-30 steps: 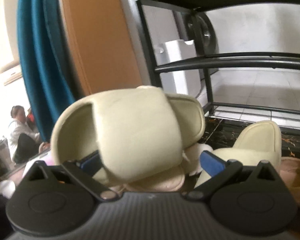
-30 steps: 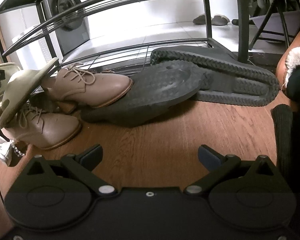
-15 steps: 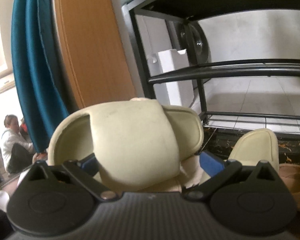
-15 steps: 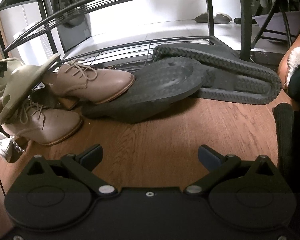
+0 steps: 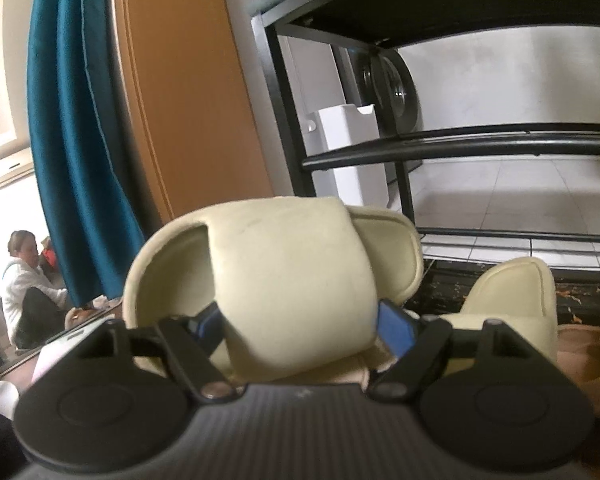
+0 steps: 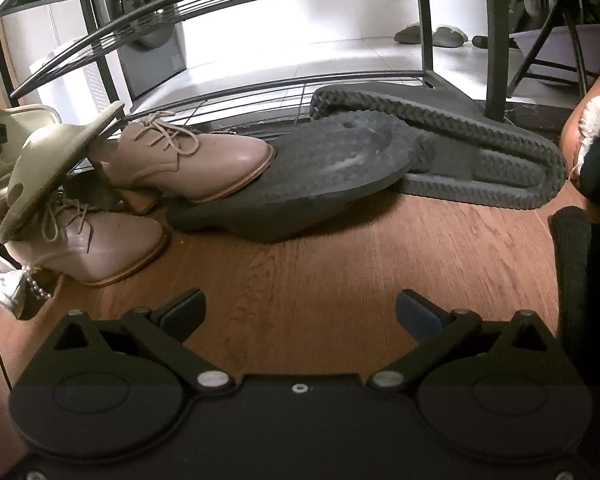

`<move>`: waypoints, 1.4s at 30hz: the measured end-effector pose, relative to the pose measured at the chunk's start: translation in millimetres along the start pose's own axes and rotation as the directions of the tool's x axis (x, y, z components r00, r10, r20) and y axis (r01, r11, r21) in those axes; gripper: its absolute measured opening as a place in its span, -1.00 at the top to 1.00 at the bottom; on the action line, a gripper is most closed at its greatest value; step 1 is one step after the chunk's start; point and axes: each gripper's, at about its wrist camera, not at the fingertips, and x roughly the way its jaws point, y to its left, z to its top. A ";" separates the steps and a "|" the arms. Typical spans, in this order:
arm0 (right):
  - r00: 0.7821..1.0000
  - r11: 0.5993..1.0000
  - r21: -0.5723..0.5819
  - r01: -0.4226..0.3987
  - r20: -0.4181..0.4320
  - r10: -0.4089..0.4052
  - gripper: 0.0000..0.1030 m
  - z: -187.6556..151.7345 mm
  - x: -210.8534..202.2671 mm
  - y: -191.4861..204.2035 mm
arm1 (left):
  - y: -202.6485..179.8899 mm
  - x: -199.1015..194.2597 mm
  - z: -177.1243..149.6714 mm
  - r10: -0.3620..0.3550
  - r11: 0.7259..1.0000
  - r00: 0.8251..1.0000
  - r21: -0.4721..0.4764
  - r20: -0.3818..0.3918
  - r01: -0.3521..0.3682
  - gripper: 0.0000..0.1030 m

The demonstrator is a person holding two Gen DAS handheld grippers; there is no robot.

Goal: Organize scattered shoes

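A teal fabric curtain (image 5: pixel 74 152) hangs at the left, just beside a tall orange-brown wooden panel (image 5: pixel 188 92). To the curtain's left, far off, a seated person in a white top (image 5: pixel 22 276) is small and blurred. Behind the black metal rack frame stands a white plastic box-shaped container (image 5: pixel 350 156), and beside it a grey washing machine with a round door (image 6: pixel 148 36). The brown wood-grain floor (image 6: pixel 320 280) runs up to pale glossy floor tiles (image 5: pixel 512 196). At the far right stands a black folding metal stand (image 6: pixel 556 28), with a lavender plastic basin (image 6: pixel 560 46) behind its legs.
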 end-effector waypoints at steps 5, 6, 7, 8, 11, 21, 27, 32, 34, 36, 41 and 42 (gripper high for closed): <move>1.000 1.000 0.019 -0.002 0.009 0.002 -1.00 1.3 -2.6 -2.8 | 5.4 -12.9 5.1 -0.017 1.000 0.999 -0.011 0.035 0.017 -0.50; 1.000 1.000 0.021 -0.003 0.012 0.003 -1.00 1.5 -3.4 -2.9 | 6.1 -15.9 6.1 -0.013 1.000 0.999 -0.011 0.042 0.014 -0.50; 1.000 1.000 0.022 -0.004 0.015 0.004 -1.00 1.7 -4.2 -3.1 | 6.2 -21.2 7.2 -0.011 1.000 0.999 -0.011 0.051 0.011 -0.50; 1.000 1.000 0.023 -0.005 0.018 0.005 -1.00 2.0 -5.0 -3.1 | 6.2 -26.7 8.3 -0.008 1.000 0.998 -0.010 0.061 0.009 -0.50; 1.000 1.000 0.028 -0.008 0.028 0.007 -1.00 3.0 -7.0 -3.2 | 4.9 -43.7 9.6 -0.026 1.000 0.995 0.002 0.092 0.026 -0.49; 0.996 0.998 0.055 -0.035 0.082 0.031 -1.00 7.8 -19.7 -5.0 | 18.6 -106.6 21.4 -0.035 0.999 0.992 -0.030 0.120 0.039 -0.48; 0.994 0.993 0.111 -0.036 0.111 0.023 -1.00 11.4 -27.8 -15.4 | 21.2 -147.5 26.0 -0.082 0.995 0.983 -0.040 0.165 0.090 -0.48; 0.991 0.986 0.164 -0.021 0.137 -0.001 -1.00 13.1 -34.8 -26.6 | 13.2 -181.5 17.8 -0.159 0.986 0.975 -0.035 0.158 0.166 -0.48; 0.989 0.981 0.195 -0.005 0.148 -0.024 -1.00 14.1 -36.9 -32.8 | 3.6 -195.9 6.0 -0.206 0.977 0.967 -0.022 0.150 0.211 -0.49; 0.987 0.970 0.244 0.022 0.151 -0.061 -1.00 15.4 -37.5 -42.1 | -8.1 -210.8 -9.2 -0.267 0.963 0.954 -0.010 0.138 0.271 -0.50; 0.980 0.946 0.309 0.096 0.137 -0.144 -1.00 13.0 -37.8 -58.0 | -42.7 -221.8 -47.6 -0.403 0.915 0.905 0.089 0.138 0.394 -0.50; 0.979 0.943 0.316 0.106 0.135 -0.155 -1.00 12.6 -38.0 -60.4 | -47.8 -220.6 -53.6 -0.407 0.913 0.904 0.099 0.133 0.397 -0.50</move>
